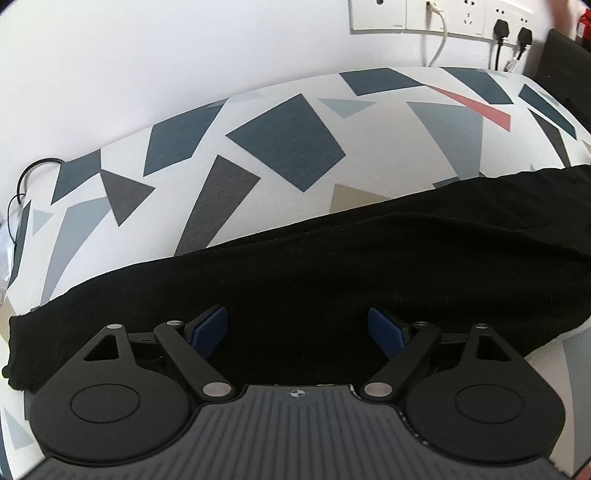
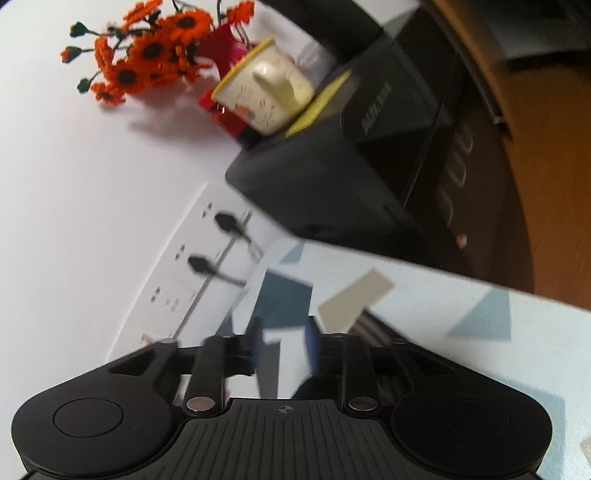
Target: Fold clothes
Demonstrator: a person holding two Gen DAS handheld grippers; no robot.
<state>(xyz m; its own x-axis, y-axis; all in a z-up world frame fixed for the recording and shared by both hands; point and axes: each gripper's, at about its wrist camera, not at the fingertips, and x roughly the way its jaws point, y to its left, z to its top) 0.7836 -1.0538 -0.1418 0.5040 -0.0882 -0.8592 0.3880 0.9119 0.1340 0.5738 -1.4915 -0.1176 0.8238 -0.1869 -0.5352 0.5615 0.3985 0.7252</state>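
Observation:
A black garment (image 1: 332, 266) lies in a long band across the table with the patterned cloth (image 1: 280, 140), from the near left to the right edge. My left gripper (image 1: 297, 325) is open, its blue pads (image 1: 212, 326) spread wide just above the garment's near part, holding nothing. My right gripper (image 2: 284, 345) is tilted and blurred; its fingers (image 2: 256, 343) stand a small gap apart over the cloth (image 2: 480, 369), with nothing seen between them. The garment is not clearly visible in the right wrist view.
Wall sockets with plugs and cables (image 1: 498, 22) sit behind the table. At the right end stands a black box (image 2: 332, 173) with a cream mug (image 2: 266, 96) and orange flowers (image 2: 147, 55) on top. A black cable (image 1: 33, 173) hangs at the far left.

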